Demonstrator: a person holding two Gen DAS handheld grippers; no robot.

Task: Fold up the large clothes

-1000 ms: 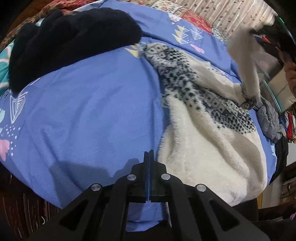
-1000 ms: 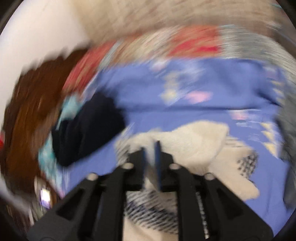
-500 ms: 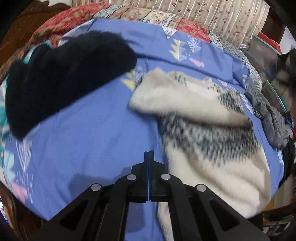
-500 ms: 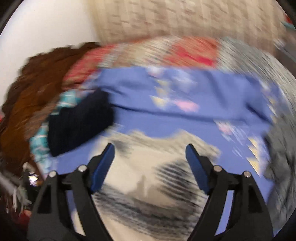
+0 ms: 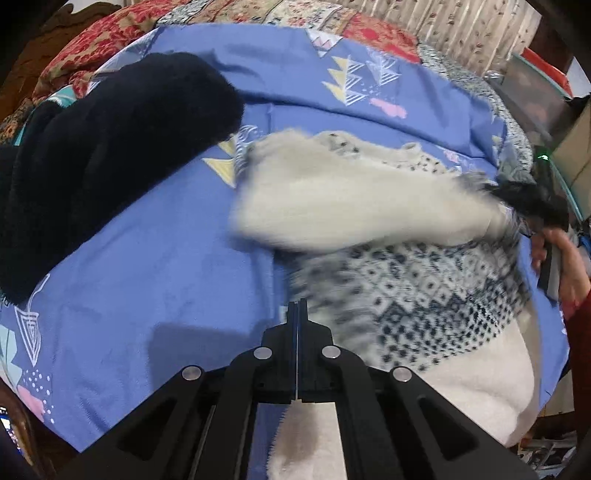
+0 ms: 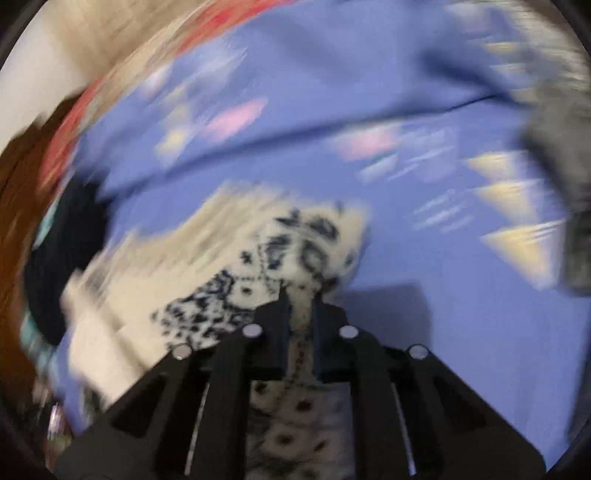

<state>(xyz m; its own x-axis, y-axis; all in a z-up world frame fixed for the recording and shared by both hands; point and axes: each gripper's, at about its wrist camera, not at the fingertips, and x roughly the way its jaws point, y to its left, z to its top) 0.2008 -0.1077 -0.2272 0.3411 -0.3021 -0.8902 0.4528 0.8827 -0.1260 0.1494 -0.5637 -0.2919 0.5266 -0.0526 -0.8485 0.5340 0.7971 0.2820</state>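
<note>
A cream fleece garment with a black-and-white patterned band (image 5: 406,295) lies on the blue bedsheet (image 5: 166,258), with a cream part folded over its top. My left gripper (image 5: 297,306) is shut and empty, hovering at the garment's left edge. My right gripper (image 6: 300,299) is shut on a patterned part of the garment (image 6: 295,251); the right wrist view is motion-blurred. The right gripper also shows at the right edge of the left wrist view (image 5: 532,199), at the garment's far right side.
A black fleece garment (image 5: 92,155) lies on the sheet at the left. A grey garment (image 6: 565,177) lies at the right. Red patterned bedding (image 5: 92,44) and curtains (image 5: 443,22) are behind. The bed's front edge is near the left gripper.
My right gripper was open half a second ago and has shut on the patterned garment. The cream part has been folded across the top. The left gripper stayed shut.
</note>
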